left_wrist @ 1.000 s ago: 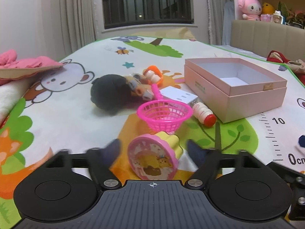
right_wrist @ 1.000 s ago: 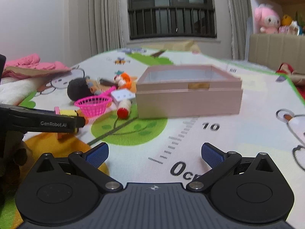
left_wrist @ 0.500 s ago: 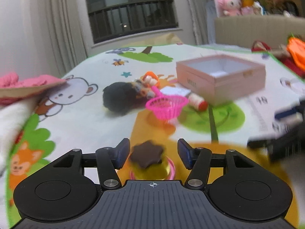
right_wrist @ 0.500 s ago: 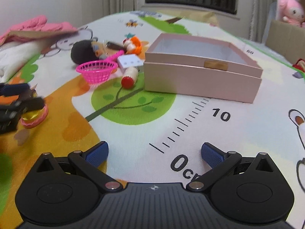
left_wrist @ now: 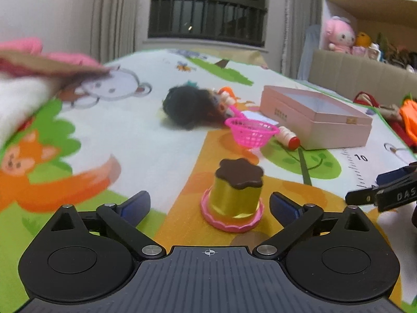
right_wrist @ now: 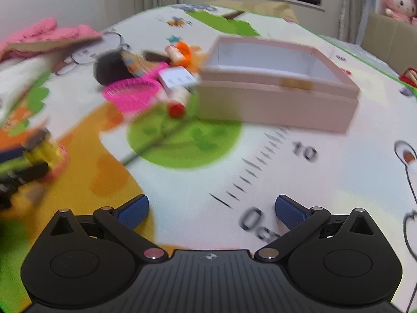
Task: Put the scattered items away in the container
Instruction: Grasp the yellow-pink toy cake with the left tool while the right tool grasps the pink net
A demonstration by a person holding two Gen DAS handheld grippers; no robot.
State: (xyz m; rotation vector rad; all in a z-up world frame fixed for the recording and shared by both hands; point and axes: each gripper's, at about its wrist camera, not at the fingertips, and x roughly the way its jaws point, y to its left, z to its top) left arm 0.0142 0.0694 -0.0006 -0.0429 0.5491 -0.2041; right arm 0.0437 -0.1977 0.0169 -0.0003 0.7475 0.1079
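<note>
A toy pudding (left_wrist: 234, 195) with a yellow body, brown top and pink base stands upright on the play mat. My left gripper (left_wrist: 209, 204) has its jaws opening wide around it, and neither pad touches it. The open pink box (left_wrist: 320, 120) sits far right on the mat. Beside it lie a pink basket (left_wrist: 251, 131), a small red-capped bottle (left_wrist: 288, 137), a white card (left_wrist: 260, 117), an orange toy (left_wrist: 226, 91) and a black plush (left_wrist: 187, 104). My right gripper (right_wrist: 211, 210) is open and holds nothing, over the ruler print in front of the box (right_wrist: 276, 104). The pudding (right_wrist: 44, 151) shows blurred at that view's left edge.
Pink cloth (left_wrist: 52, 60) and white fabric (left_wrist: 18, 99) lie along the mat's left edge. A beige ledge with plush toys (left_wrist: 338, 34) stands at the back right. Orange and red items (left_wrist: 409, 117) crowd the right edge of the mat.
The pudding toy lay on its side a second ago and now stands upright. My left jaws closed in on it, then spread wide and let it go. The right view has tilted down toward the box.
</note>
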